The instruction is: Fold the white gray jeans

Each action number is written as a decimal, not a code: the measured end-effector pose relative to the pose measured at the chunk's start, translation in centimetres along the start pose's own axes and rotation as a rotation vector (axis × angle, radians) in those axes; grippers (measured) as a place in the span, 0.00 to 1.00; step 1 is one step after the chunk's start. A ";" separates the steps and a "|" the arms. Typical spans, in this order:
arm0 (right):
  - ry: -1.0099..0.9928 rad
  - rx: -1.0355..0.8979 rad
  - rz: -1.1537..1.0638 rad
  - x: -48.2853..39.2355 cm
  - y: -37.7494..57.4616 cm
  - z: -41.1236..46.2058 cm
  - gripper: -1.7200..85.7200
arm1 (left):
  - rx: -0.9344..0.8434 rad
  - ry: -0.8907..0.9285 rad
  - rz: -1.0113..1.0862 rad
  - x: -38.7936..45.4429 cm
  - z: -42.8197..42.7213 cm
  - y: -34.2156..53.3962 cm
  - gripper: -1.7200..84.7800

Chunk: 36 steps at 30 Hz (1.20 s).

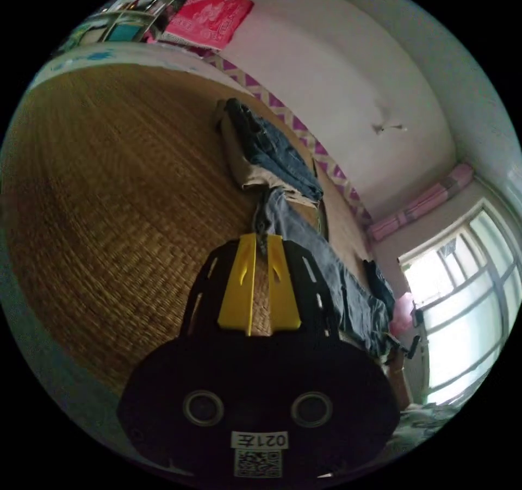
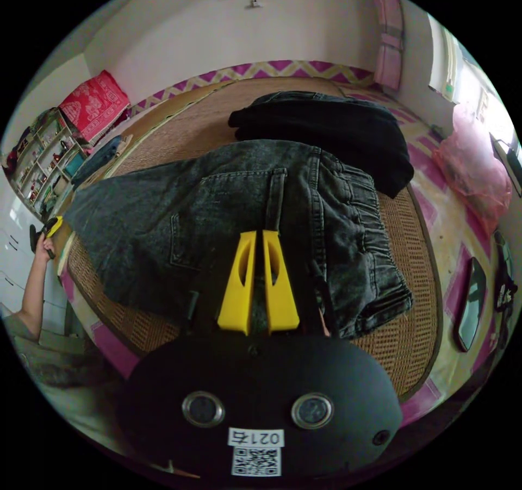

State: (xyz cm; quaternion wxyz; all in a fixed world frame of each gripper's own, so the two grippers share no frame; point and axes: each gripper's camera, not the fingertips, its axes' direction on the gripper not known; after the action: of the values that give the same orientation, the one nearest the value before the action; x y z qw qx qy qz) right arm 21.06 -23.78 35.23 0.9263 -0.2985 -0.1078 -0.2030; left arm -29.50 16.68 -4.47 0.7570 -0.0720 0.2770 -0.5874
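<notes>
Right gripper view: the washed grey denim jeans (image 2: 228,207) lie across the woven straw mat (image 2: 402,316), waistband near the right claw (image 2: 262,235), which pinches them. At the hem, the left claw (image 1: 261,238) grips too. Lifting both evenly should keep the fold square.

Home bedroom — woven mat (image 1: 109,196), ceiling fan (image 1: 387,126).
</notes>
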 end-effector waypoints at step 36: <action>-0.202 -0.071 -0.712 5.3 -13.5 -3.5 0.01 | -0.282 0.010 1.223 21.4 6.3 -1.2 0.02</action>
State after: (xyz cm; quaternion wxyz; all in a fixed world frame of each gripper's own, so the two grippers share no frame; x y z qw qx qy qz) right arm 20.10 -37.47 40.96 0.7714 -0.2928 -0.2886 -0.4858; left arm -23.95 -4.98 -5.83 0.9381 0.0030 0.3463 -0.0063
